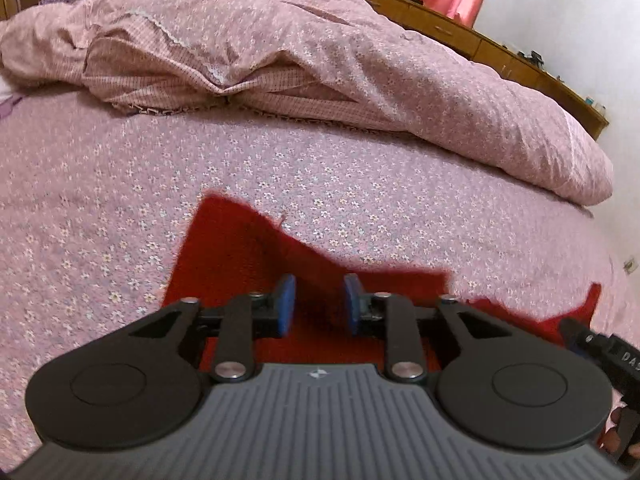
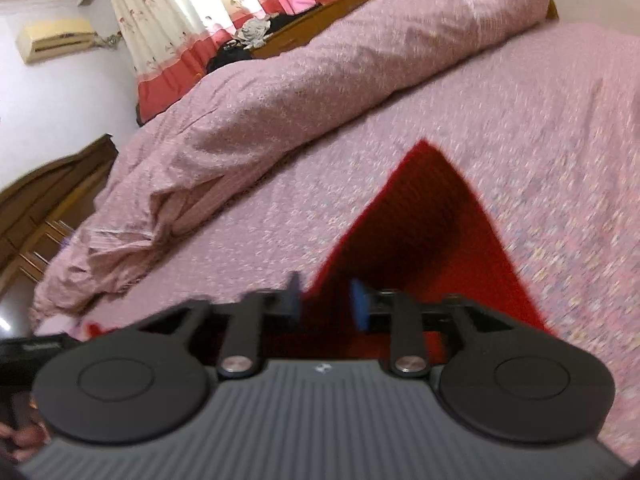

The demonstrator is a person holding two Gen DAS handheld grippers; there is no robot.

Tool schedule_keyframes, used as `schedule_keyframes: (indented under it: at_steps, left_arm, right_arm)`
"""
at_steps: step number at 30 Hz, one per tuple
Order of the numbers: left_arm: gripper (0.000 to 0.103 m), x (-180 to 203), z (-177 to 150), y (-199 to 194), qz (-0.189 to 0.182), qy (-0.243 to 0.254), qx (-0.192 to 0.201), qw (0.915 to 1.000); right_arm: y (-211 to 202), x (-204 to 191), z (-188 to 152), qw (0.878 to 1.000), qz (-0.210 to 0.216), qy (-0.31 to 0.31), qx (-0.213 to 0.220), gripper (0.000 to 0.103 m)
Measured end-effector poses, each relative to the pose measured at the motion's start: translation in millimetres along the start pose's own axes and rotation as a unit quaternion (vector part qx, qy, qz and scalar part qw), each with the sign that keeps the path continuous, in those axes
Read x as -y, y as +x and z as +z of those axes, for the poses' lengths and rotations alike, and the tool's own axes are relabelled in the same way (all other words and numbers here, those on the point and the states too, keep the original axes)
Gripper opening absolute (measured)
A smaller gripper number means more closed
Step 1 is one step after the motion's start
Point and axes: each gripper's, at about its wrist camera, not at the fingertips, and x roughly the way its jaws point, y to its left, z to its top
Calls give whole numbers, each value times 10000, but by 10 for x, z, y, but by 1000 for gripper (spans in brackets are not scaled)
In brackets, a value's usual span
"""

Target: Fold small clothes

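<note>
A small red cloth (image 1: 256, 252) lay on the bed (image 1: 100, 208), on the pink flowery sheet. A big rumpled pink quilt (image 1: 320, 64) was piled further back, well apart from the cloth.

The left tool (image 1: 319, 304) hung over the near part of the red cloth. Its blue pads (image 1: 286, 304) stood partly apart, with a gap between them. Red cloth showed through the gap, but the pads did not press on it. From its own view, the right tool (image 2: 328, 300) sat over the near edge of the same cloth (image 2: 432, 232), where a red corner pointed away toward the quilt (image 2: 304, 92). Its pads were partly apart too and held nothing. That picture was blurry, so small things were hard to tell.

The cloth looked only partly folded, I think. One side stuck up higher than the other, and its edges did not line up.

To do this step well, I think each tool should go down to a corner on its own side. Each should pinch only the top layer, not the sheet under it. Then both should lift together and lay the cloth over, edge on edge. Going slow would keep it flat.
</note>
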Motion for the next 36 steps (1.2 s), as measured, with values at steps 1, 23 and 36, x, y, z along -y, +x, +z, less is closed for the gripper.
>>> schedule_keyframes:
  at_steps: [1,23,36]
  left_arm:
    - [46,-6,-6,-19,19,27,14,10000]
    - [53,-268,-765,-274,692,712,-541,9936]
    - [55,-277,-852,-310,777,827,-604,9917]
  right_arm:
    - [-44,-13,-14,9999,-54,-144,70,56]
    - [-698,538,-395,9958,-587,-681,-159,15]
    - [-739,737,-469,9936,-912,-632,-194,26]
